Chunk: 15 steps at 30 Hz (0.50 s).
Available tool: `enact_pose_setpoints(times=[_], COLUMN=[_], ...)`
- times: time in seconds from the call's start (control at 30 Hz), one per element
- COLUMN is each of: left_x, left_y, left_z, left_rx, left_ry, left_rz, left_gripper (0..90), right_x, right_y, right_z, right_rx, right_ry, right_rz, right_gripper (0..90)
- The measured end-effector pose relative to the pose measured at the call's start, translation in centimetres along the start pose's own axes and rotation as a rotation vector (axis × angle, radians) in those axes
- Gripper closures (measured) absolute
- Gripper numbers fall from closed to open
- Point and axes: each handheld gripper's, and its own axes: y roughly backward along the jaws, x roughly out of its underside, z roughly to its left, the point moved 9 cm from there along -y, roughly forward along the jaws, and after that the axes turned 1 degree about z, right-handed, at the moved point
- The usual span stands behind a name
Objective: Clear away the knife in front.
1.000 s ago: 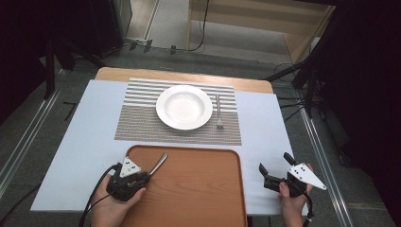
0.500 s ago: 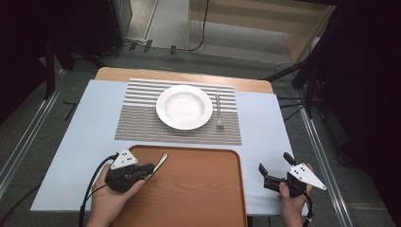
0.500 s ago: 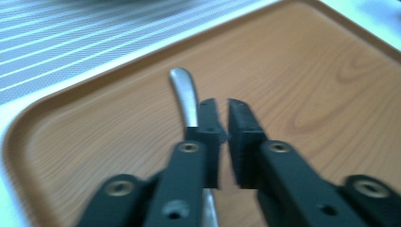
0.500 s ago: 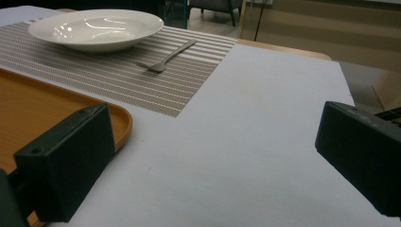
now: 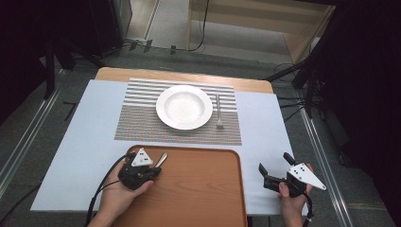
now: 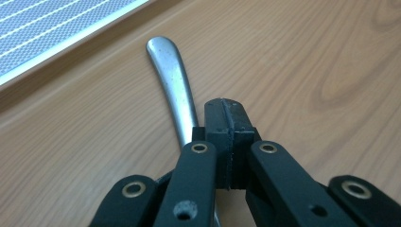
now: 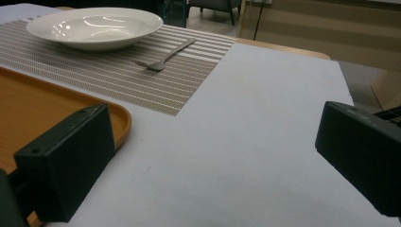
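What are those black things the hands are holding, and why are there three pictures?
Those are grabbing tools. A person holds one hand-held gripper in each hand, and each has two black jaws that pinch like tongs.

One picture comes from a camera up high, looking down at the table. The other two come from small cameras riding on the grippers, so you look along the jaws.

On the table lie a striped placemat, a white plate with a fork beside it, and a brown tray nearer the person.

The left hand-held gripper is pinched shut over the tray. A metal handle, probably a spoon or knife, runs under its jaws, so it seems to be gripping it. The right hand-held gripper is open, holding nothing.
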Motion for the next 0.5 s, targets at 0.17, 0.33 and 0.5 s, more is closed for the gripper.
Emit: enact_pose_setpoints(times=[0.17,0.33,0.5], left_x=[0.4,0.9,1.5], left_y=[0.6,1.1,1.6], left_z=[0.5,1.0,1.6], left_rx=[-0.016,-0.031,-0.039], left_ry=[0.003,0.003,0.014], left_rz=[-0.006,-0.005,-0.009], left_gripper=[88.1,88.1,88.1], right_x=[0.0,0.0,0.0], right_y=[0.0,0.0,0.0], right_z=[0.0,0.0,0.0], right_rx=[0.001,0.003,0.004], right_ry=[0.000,0.002,0.003], right_rz=[0.002,0.003,0.004], right_gripper=[0.0,0.0,0.0])
